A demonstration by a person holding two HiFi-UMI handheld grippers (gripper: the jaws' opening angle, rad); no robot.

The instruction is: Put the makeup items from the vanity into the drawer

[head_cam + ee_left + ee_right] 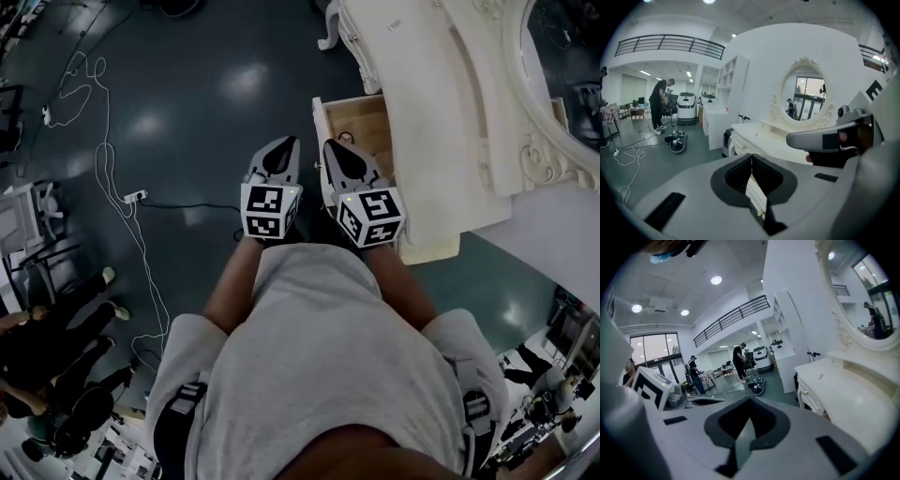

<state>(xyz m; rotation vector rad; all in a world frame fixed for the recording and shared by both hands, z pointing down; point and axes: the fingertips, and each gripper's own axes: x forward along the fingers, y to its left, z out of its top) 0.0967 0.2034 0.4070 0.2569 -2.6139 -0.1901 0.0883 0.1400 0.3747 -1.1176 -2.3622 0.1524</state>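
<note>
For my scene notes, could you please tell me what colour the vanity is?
The vanity is creamy white, and it shows best in the head view.

White vanity (441,131) stood on dark glossy floor (216,122), top right in head view. Oval mirror (567,56) in a carved frame sat on the vanity top. Wooden drawer (361,122) stuck out from the vanity front, over the floor; its contents couldn't be made out. On the floor, a white cable (107,131) looped down the left side. A power strip (136,196) lay there, with a black cable (187,205) running right from it. Shoes (108,276) of standing people were at the left edge. In left gripper view a dark bundle (677,143) lay on the floor near a white cabinet (715,126).
</note>
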